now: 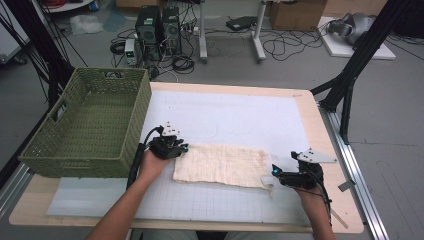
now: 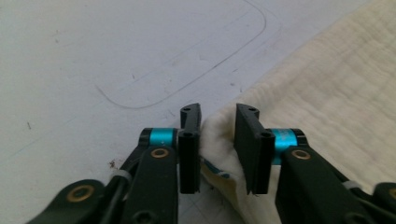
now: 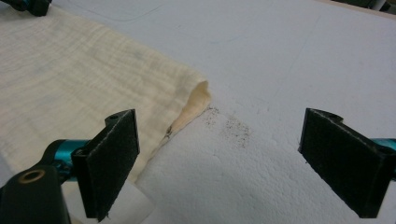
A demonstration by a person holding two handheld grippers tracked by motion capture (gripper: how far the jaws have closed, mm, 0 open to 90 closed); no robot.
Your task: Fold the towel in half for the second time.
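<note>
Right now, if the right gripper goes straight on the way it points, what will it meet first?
Probably the near corner of the cream cloth, which lies just ahead of the open right gripper. Depth is hard to judge.

Grey floor (image 1: 60,55) strewn with black cables (image 1: 285,47) behind the wooden table (image 1: 330,150). Two computer towers (image 1: 159,30) stand beyond its far edge, beside white desk legs (image 1: 259,35) and a cardboard box (image 1: 297,14). Black frame struts (image 1: 357,60) rise at right.
</note>
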